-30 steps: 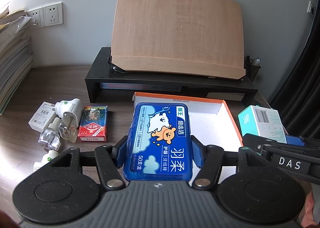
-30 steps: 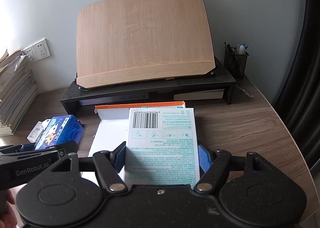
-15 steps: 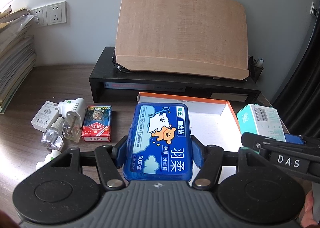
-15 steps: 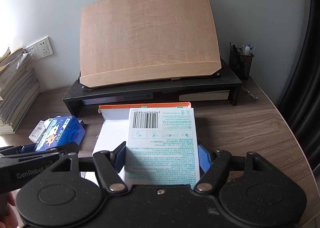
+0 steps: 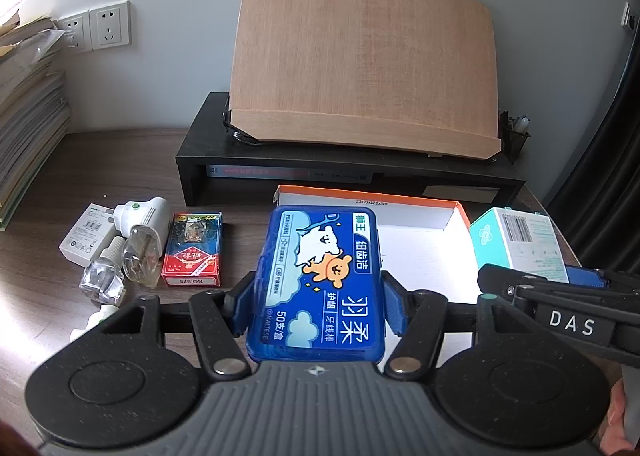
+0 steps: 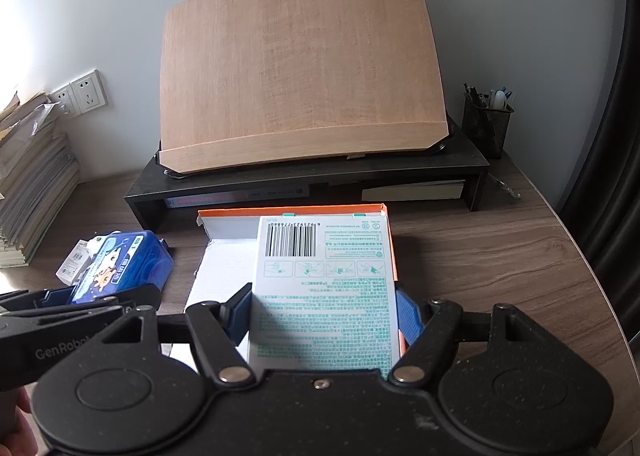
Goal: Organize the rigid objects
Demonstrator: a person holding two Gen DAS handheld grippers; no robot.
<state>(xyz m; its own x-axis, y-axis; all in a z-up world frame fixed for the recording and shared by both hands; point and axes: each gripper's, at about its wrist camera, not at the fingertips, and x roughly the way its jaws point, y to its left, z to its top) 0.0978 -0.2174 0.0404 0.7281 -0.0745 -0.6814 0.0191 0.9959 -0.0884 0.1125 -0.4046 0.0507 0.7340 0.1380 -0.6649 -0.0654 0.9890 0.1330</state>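
My left gripper (image 5: pixel 318 306) is shut on a blue plastic floss-pick case (image 5: pixel 320 280) and holds it above the left edge of an open orange-rimmed white box (image 5: pixel 420 228). My right gripper (image 6: pixel 324 316) is shut on a white and teal carton (image 6: pixel 324 288) with a barcode, above the box's (image 6: pixel 224 260) right part. The carton (image 5: pixel 516 240) also shows at the right of the left wrist view, and the blue case (image 6: pixel 120 268) shows at the left of the right wrist view.
On the wooden desk left of the box lie a red card pack (image 5: pixel 193 248), two clear plug-in bottles (image 5: pixel 120 264), a white plug (image 5: pixel 144 210) and a white charger box (image 5: pixel 86 232). Behind stand a black riser (image 5: pixel 348 172) bearing a wooden board (image 5: pixel 360 56), paper stacks (image 5: pixel 24 116) and a pen holder (image 6: pixel 486 120).
Both grippers have drawn back and risen slightly with their objects still held; the scene looks a little further off and shifted right in both views.
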